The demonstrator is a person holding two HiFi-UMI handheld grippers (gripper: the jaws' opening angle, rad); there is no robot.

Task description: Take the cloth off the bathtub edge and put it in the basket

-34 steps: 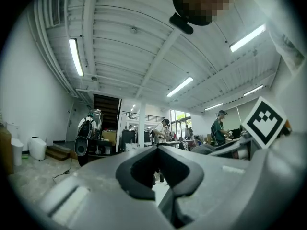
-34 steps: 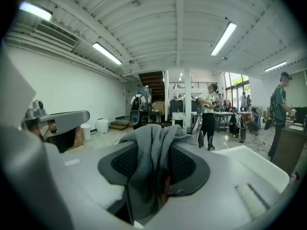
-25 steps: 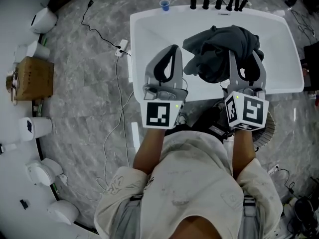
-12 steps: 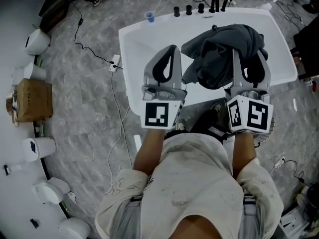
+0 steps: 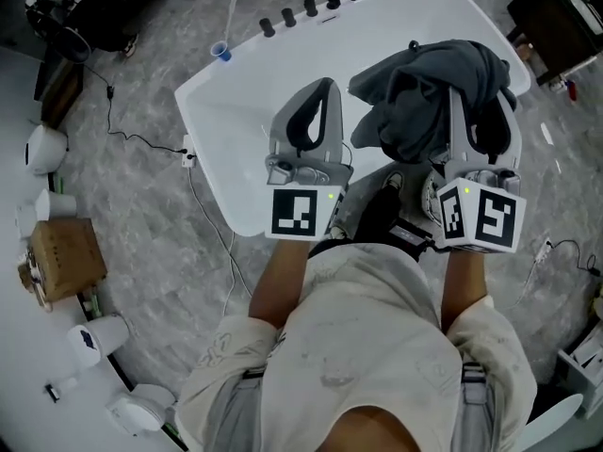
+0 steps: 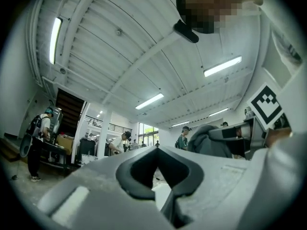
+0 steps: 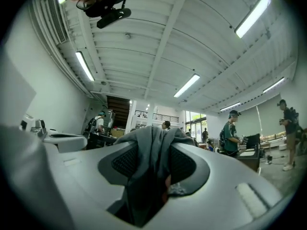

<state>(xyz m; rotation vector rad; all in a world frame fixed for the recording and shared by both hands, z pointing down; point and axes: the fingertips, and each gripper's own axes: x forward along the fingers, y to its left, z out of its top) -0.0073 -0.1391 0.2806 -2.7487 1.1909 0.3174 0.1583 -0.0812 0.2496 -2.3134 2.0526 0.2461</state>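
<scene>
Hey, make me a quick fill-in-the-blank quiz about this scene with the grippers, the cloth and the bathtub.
The dark cloth is clamped in the gripper on the person's ___ side.
The left gripper is shut and holds ___.
The small cup by the far edge of the white bathtub is ___.
Missing words: right; nothing; blue.

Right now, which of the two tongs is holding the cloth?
The right tongs: their jaws are clamped on the dark grey cloth, which bunches over their tips. The left tongs are shut tip to tip with nothing between them.
</scene>
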